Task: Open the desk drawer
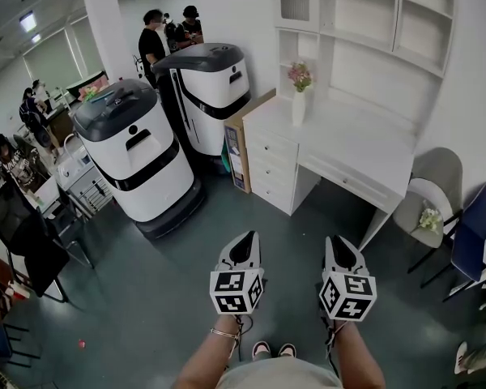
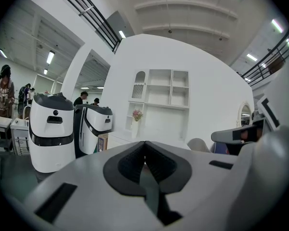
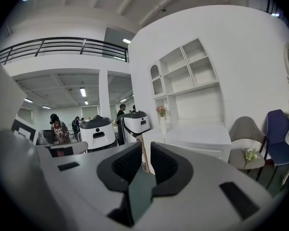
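Desk [image 1: 364,140] stood against wall [image 1: 479,71], shelves [image 1: 381,23] above it. Vase [image 1: 299,105] on its left end, drawers [image 1: 273,168] beneath. Box [image 1: 236,146] just left of desk, two machines [image 1: 134,152] farther left; chair [image 1: 428,197] right.

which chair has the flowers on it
The grey chair next to the desk: a small bunch of flowers lies on its seat. The blue chair beside it has none.

White desk [image 1: 352,136] against wall; three stacked drawers [image 1: 270,169] all shut.
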`<state>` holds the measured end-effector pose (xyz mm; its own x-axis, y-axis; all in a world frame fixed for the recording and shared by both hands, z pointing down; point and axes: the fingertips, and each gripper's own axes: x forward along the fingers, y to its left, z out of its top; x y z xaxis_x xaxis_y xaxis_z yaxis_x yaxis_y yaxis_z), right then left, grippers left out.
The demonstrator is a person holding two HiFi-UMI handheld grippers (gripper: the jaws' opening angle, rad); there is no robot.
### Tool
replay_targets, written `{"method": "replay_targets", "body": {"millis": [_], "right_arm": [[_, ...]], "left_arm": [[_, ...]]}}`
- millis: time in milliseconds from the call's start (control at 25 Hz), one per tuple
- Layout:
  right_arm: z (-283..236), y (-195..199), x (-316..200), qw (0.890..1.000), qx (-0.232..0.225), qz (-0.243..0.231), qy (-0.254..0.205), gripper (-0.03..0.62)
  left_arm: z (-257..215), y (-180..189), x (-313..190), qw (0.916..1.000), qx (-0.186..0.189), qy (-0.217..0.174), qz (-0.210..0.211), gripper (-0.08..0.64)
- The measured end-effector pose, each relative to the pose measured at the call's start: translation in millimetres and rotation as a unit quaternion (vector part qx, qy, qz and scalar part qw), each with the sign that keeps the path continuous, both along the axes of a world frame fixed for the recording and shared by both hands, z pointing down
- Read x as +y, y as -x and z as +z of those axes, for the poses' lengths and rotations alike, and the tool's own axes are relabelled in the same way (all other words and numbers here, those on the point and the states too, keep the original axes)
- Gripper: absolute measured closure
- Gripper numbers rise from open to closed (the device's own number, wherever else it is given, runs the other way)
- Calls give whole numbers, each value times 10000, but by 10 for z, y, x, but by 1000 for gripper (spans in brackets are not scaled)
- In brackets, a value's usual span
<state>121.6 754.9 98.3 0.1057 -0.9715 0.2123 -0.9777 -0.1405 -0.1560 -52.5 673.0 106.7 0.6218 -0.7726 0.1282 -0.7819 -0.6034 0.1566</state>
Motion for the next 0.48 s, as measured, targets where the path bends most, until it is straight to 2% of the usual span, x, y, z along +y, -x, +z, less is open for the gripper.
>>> {"method": "replay_targets", "body": {"millis": [240, 360, 480], "right_arm": [[5, -4, 4, 10000, 1, 11, 13, 524], [8, -5, -8, 10000, -43, 21, 15, 484], [27, 6, -37, 10000, -73, 40, 29, 476]], "left_arm": [[40, 40, -38, 10000, 23, 60, -60, 541], [48, 78, -73, 9999, 43, 83, -100, 541], [61, 135, -115, 9998, 43, 99, -142, 541]]}}
